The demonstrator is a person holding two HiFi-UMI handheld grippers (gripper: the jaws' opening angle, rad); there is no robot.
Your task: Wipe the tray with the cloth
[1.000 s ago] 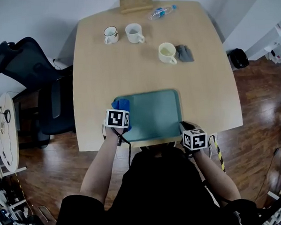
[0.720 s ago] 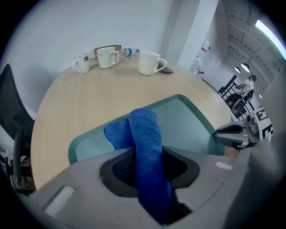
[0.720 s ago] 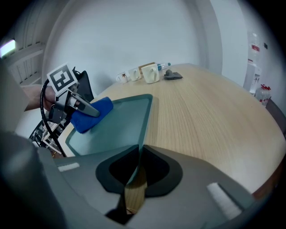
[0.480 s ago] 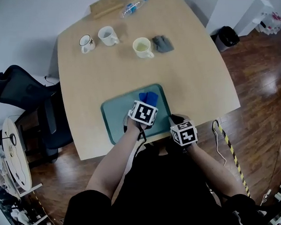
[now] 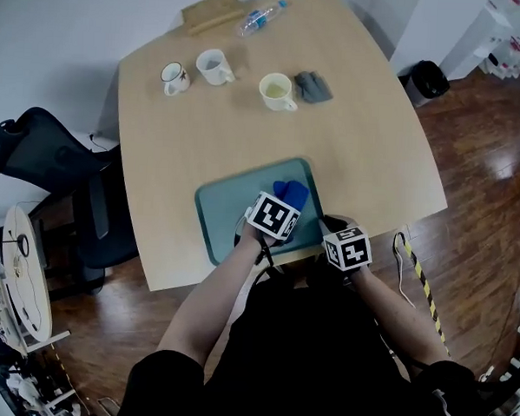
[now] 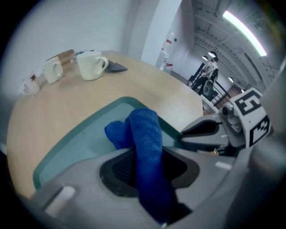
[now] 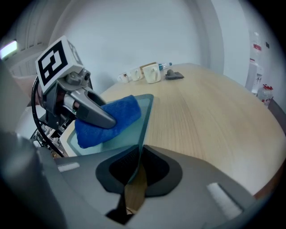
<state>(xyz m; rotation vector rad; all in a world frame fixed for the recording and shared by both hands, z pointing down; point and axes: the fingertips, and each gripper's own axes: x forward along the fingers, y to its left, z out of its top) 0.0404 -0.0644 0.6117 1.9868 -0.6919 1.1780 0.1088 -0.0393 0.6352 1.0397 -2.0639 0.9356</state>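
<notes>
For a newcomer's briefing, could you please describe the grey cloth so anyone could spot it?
At the far end of the wooden table, beyond the teal tray, three mugs stand in a row. The grey cloth lies right of the last one, the only dark, flat, crumpled thing there.

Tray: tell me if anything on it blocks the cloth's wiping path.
Nothing visible does. The left claw clamps the cloth on the tray, whose remaining surface is bare; the right claw only pinches its rim.
</notes>
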